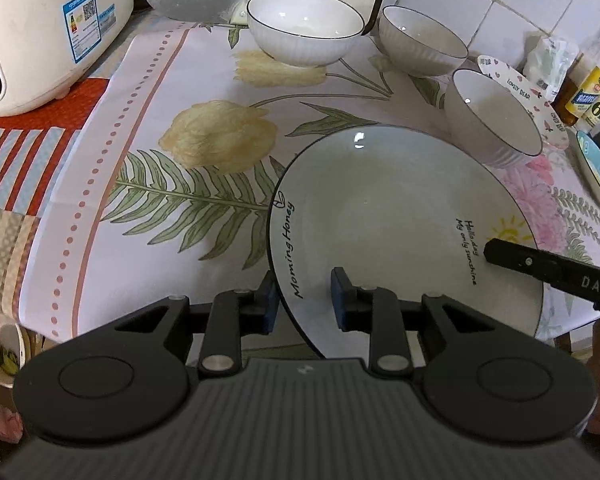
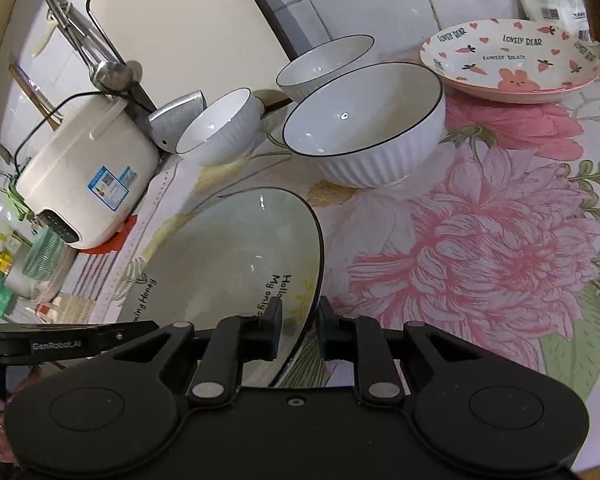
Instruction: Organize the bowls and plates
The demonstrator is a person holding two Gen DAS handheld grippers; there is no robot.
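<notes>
3 white ribbed bowls (image 2: 364, 128) stand upright behind the black-rimmed plate (image 1: 400, 216).

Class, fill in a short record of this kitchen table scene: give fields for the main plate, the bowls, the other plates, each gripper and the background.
main plate: large white plate with black rim and "Morning Honey" lettering, on the floral tablecloth
bowls: three white ribbed bowls with dark rims, separate
other plates: pink "Lovely Bear" rabbit plate; blue plate edge
left gripper: fingers straddle main plate's left rim
right gripper: fingers straddle its right rim
background: cream rice cooker
</notes>
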